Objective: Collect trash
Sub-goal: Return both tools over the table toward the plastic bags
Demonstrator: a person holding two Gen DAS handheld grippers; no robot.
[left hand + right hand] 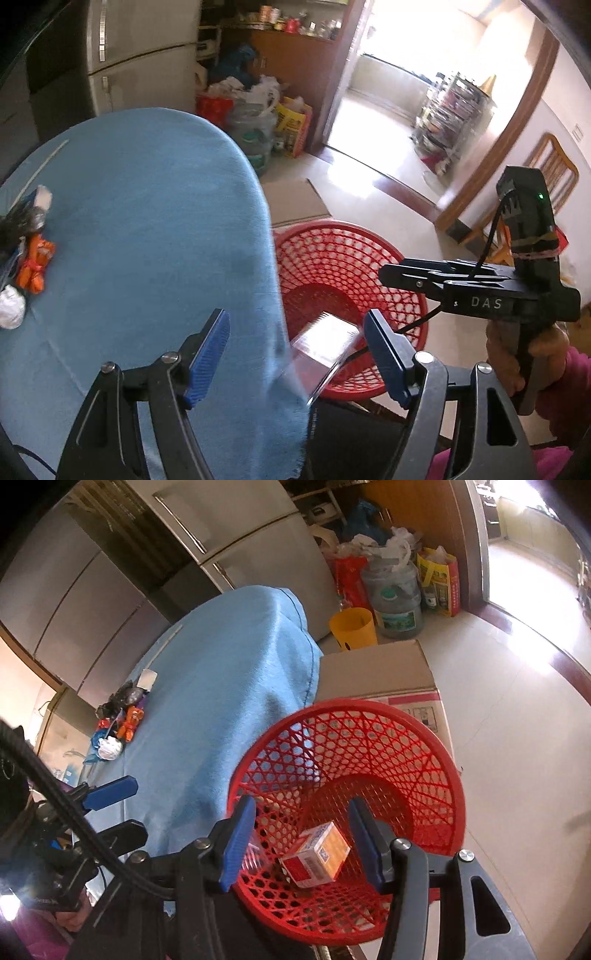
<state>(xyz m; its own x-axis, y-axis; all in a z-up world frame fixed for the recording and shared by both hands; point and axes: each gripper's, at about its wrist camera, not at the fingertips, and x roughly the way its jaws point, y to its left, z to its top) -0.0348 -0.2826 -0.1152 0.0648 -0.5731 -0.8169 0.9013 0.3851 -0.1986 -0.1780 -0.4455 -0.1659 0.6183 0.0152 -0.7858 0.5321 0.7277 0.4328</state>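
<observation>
Two jaws: we hold both sets apart, nothing clamped.
Left gripper (295,350): over the counter (147,221) edge.
Right gripper (303,842): above the red basket (424,738).
Carton (317,853): we see it inside the basket.
Remaining trash (118,723): piled on the blue-covered counter, well apart from the basket.

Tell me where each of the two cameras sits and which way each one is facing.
Left wrist view: sits on the left tool, angled down past the blue-clothed table edge to the red basket; the right tool and a hand show.
Right wrist view: sits on the right tool, angled down into the red basket at a small box; the left tool shows at lower left.
Shared: basket, table, trash pile, fridge.
</observation>
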